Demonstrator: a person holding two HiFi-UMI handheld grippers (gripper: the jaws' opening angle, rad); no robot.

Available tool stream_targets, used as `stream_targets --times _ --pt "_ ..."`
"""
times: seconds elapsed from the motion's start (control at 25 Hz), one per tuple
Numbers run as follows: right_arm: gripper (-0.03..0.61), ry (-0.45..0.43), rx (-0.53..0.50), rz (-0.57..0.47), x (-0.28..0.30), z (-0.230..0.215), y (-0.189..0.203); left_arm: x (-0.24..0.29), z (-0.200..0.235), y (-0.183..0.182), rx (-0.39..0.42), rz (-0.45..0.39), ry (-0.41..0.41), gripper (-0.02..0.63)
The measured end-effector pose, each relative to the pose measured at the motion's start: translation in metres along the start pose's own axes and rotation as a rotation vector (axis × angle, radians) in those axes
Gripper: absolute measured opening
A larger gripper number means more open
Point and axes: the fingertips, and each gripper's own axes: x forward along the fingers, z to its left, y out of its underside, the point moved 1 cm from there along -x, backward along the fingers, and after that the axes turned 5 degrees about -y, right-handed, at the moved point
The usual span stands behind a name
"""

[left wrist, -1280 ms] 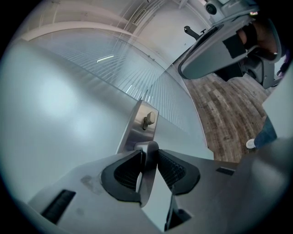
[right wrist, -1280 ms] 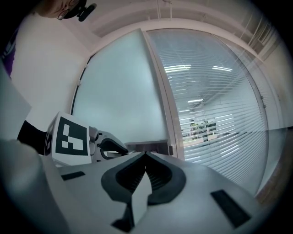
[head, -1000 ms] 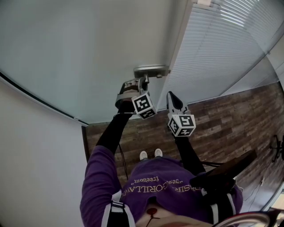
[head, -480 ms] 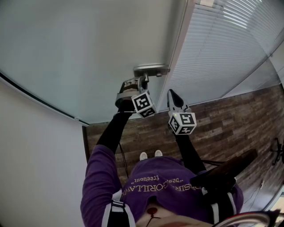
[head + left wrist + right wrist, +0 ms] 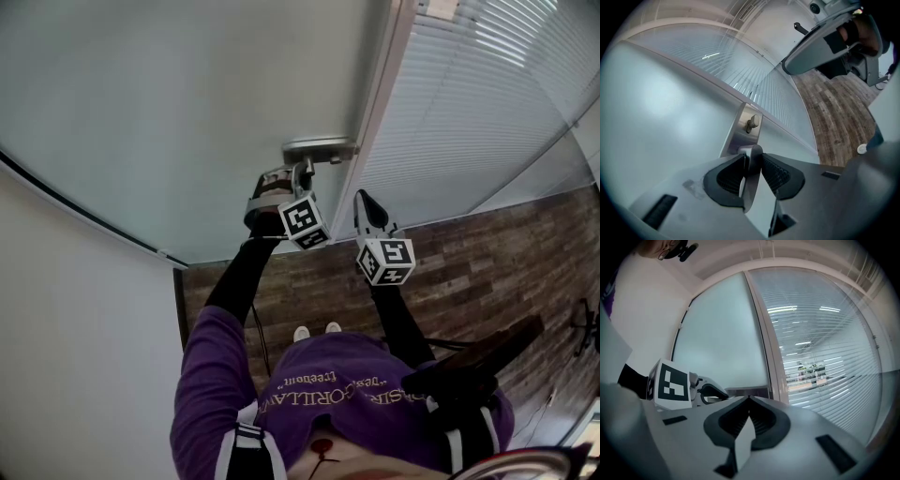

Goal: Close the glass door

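- Left gripper (image 5: 302,171) is clamped on the door handle (image 5: 319,148). In the left gripper view the metal lever sits between the two ribbed pads, and both press on it.
- Right gripper (image 5: 367,201) hangs free just beside the left one. Its jaws are pressed together on nothing, and its tips point toward the frame post (image 5: 375,122).
- Over the last second almost nothing has shifted. The left gripper keeps the same pinch on the handle, and the right one has only crept a little nearer the post. The door edge lies where it lay before.
- The frosted glass door (image 5: 187,103) has its handle edge running along the post, and no gap shows in the head view or the right gripper view. With the motion stalled, the swing looks finished or nearly so. Whether the latch has caught cannot be told.
- The handle is mounted on a lock plate (image 5: 740,136) at that same door edge, with a small thumb turn (image 5: 751,123) just above the lever.
- No containers show in any view. Beyond the post there is only a glazed panel with blinds (image 5: 469,103), and below it the wooden floor (image 5: 469,262).
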Motion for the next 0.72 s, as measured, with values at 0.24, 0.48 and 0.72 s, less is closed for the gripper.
stream_targets --times 0.24,0.48,0.72 --pt "-0.009 -0.003 0.001 0.004 0.006 -0.004 0.002 0.004 0.009 -0.009 -0.021 -0.031 -0.005 0.112" --pt "-0.009 -0.002 0.003 0.005 0.005 -0.003 0.003 0.011 0.004 0.002 -0.002 0.018 0.003 0.112" --pt "-0.009 0.003 0.005 0.006 0.005 -0.005 0.002 0.014 0.007 0.001 -0.006 0.019 -0.005 0.112"
